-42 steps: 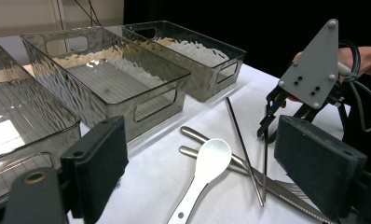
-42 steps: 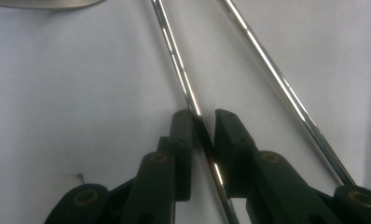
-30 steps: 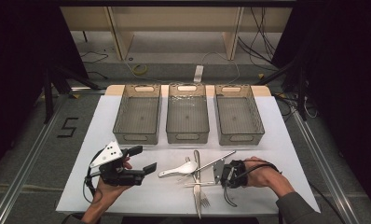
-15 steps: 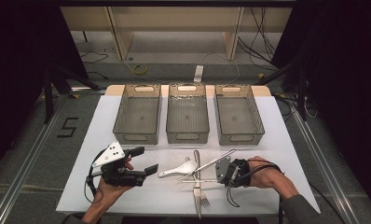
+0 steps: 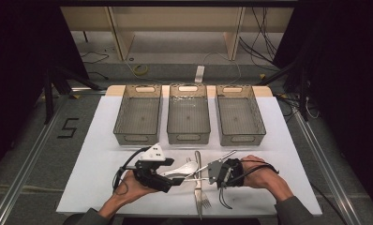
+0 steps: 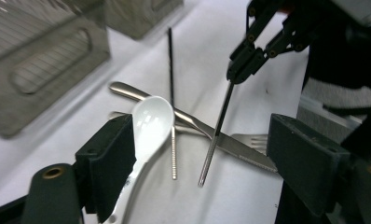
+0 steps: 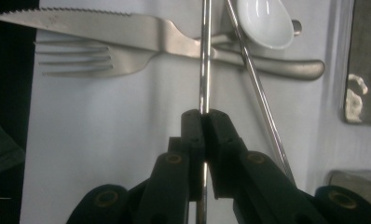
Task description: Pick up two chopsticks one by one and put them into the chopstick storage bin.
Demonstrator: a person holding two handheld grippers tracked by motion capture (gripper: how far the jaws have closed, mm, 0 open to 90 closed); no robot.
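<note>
While the right gripper [image 7: 203, 116] is clamped tight on one metal chopstick [image 7: 204, 56], that stick runs straight out from its jaws, over the knife [image 7: 174, 35] & fork [image 7: 76, 58]. The 2nd chopstick [image 7: 258, 98] lies angled just beside it. Left gripper [image 6: 202, 154] is wide apart w/ the white spoon [image 6: 151, 121] touching its left jaw, so left's nearer that. Three bins [image 5: 188, 112] sit further back, prob the drop spot.

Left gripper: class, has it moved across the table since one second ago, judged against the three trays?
Yes. The left gripper has shifted toward the table's middle, nearer the white spoon; it sat below the left tray earlier.
</note>
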